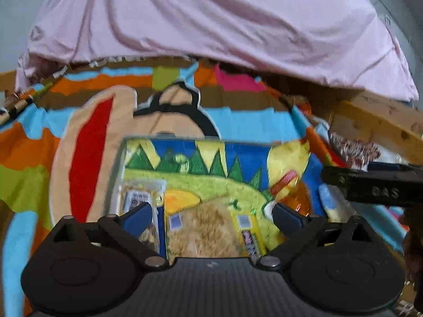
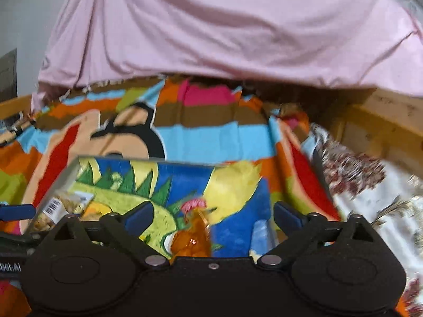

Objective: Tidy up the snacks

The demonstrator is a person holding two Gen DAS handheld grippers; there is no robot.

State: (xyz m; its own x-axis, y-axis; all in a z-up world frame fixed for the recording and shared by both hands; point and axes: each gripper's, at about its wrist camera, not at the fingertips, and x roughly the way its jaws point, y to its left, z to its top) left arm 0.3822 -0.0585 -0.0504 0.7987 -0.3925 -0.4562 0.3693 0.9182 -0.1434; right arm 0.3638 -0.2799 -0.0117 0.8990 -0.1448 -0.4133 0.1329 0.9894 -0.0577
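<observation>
Your left claw and right claw both gape wide, empty. Crinkly snack packets lie in the clear-walled tray on the cartoon-print bedspread; labels blurred.

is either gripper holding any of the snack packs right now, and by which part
Nothing is held. The left gripper and right gripper both stand wide open above the clear plastic tray; the orange-and-yellow snack packet lies loose in it.

Both wrist cameras look forward-down, close over clear bin; share bin, cartoon bedsheet, pink cloth.
</observation>
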